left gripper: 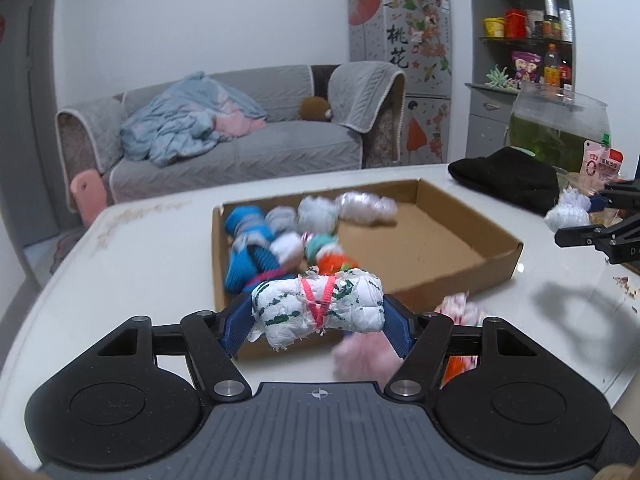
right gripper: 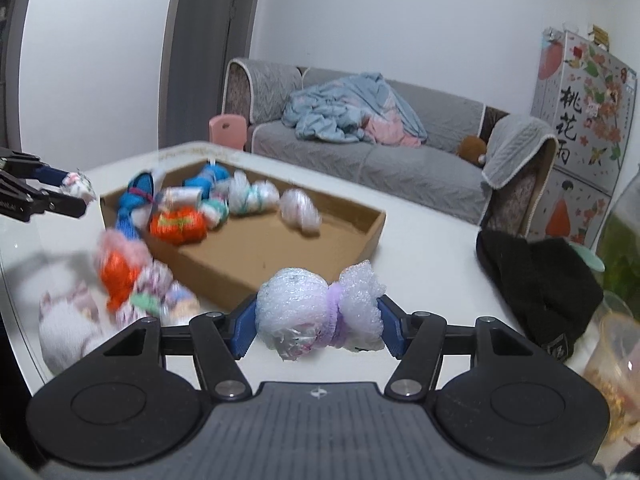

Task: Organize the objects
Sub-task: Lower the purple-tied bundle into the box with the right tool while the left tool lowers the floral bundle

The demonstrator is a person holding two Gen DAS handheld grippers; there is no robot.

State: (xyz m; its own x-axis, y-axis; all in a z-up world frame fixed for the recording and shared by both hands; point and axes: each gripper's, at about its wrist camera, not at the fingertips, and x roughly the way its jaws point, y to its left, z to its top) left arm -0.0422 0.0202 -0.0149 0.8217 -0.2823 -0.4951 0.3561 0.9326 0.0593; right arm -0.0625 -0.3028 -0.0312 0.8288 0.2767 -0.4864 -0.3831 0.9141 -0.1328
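My left gripper [left gripper: 318,314] is shut on a white bundle with green marks and a pink tie [left gripper: 318,308], held above the near edge of a shallow cardboard box [left gripper: 472,268]. My right gripper [right gripper: 318,318] is shut on a whitish bubble-wrap bundle with a purple tie [right gripper: 320,312], held in front of the same box [right gripper: 280,256]. Several tied bundles [left gripper: 280,236] lie in the box's left part [right gripper: 192,216]. More bundles lie loose on the white table outside it [right gripper: 128,280]. Each gripper shows in the other's view: the right [left gripper: 576,210], the left [right gripper: 80,192].
A black cloth [left gripper: 508,176] lies on the table right of the box, also in the right wrist view [right gripper: 540,284]. A glass fish bowl [left gripper: 560,120] and plastic containers [right gripper: 616,356] stand at the right edge. A grey sofa [left gripper: 240,140] is behind the table.
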